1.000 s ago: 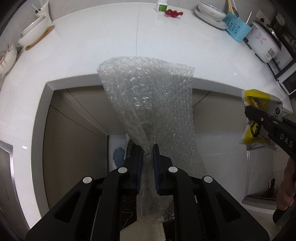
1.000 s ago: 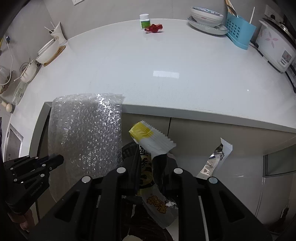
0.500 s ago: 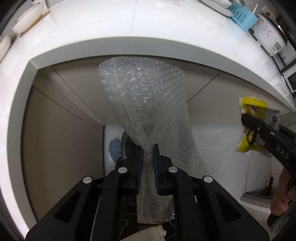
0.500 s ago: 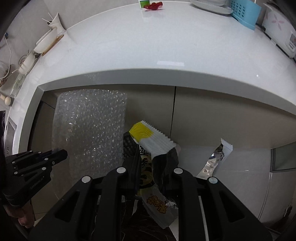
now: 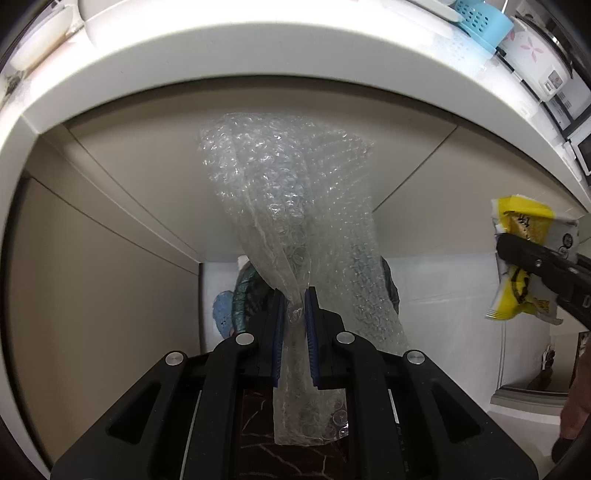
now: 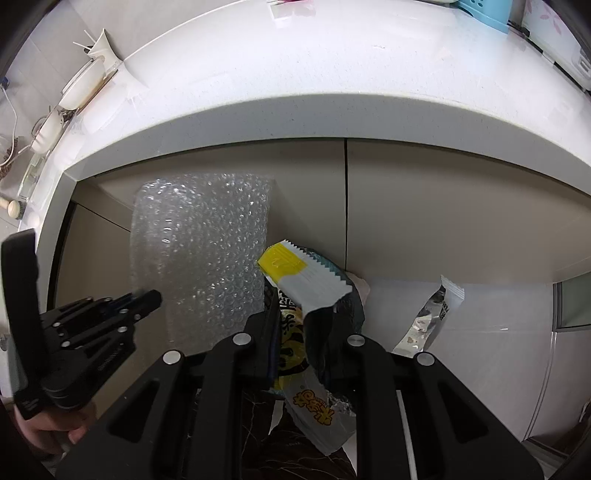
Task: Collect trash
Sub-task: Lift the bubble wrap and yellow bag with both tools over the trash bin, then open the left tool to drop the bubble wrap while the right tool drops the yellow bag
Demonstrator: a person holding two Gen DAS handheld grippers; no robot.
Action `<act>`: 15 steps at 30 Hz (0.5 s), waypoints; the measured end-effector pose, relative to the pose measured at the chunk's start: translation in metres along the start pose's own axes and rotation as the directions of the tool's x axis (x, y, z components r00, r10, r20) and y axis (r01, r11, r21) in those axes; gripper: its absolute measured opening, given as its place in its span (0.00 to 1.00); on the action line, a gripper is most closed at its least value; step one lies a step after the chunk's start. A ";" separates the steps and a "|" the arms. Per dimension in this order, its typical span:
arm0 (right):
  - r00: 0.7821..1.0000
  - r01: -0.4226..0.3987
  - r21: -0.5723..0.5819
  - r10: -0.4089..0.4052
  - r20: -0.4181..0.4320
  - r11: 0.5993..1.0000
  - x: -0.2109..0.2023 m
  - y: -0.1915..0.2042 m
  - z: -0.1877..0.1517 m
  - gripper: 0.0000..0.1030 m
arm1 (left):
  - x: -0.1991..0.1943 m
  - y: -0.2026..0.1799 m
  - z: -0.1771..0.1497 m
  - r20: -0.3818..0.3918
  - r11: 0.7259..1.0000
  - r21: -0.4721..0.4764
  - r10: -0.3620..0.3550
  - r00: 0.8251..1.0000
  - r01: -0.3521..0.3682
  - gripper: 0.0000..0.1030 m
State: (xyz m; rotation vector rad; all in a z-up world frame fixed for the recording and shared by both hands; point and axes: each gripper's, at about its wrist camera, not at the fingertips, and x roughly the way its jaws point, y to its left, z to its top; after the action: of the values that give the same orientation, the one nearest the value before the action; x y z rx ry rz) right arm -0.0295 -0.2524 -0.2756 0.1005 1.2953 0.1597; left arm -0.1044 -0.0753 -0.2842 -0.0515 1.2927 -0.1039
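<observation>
Left gripper (image 5: 294, 308) clamps bubble wrap (image 5: 295, 206); right gripper (image 6: 306, 321) clamps a wrapper (image 6: 295, 273), below the counter (image 6: 295, 110).

White bench (image 6: 332, 66) curves across top, beige cabinet doors (image 6: 443, 206) below it. Blue perforated basket (image 5: 480, 22) and white rice cooker with pink flower print (image 5: 535, 55) at right end. White dishes (image 6: 85, 81) on left edge.

bubble wrap (image 5: 295, 206) between left gripper (image 5: 294, 306) fingers | snack wrapper (image 6: 295, 291) in right gripper (image 6: 306, 325), right of bubble wrap | both below countertop (image 6: 295, 74) edge, before cabinet doors (image 6: 443, 206)
</observation>
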 end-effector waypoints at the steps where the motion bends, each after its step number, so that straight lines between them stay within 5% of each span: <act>1: 1.000 0.002 0.003 -0.002 -0.004 1.000 0.001 -0.001 0.000 0.15 | 0.003 0.000 -0.001 0.001 1.000 0.004 -0.003 1.000 0.003 0.10; 10: 0.999 0.011 0.012 -0.010 -0.037 1.000 0.014 0.005 0.006 0.15 | 0.017 0.000 -0.002 -0.004 0.999 0.037 -0.021 1.000 0.021 0.12; 15: 0.999 0.013 0.010 -0.013 -0.050 1.000 0.022 0.011 0.007 0.15 | 0.009 -0.001 0.000 0.010 0.999 0.033 -0.024 1.000 0.024 0.25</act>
State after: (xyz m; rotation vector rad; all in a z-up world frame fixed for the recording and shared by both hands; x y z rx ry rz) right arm -0.0179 -0.2376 -0.2924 0.0969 1.3460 0.1453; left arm -0.1025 -0.0771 -0.2926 -0.0397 1.2800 -0.1454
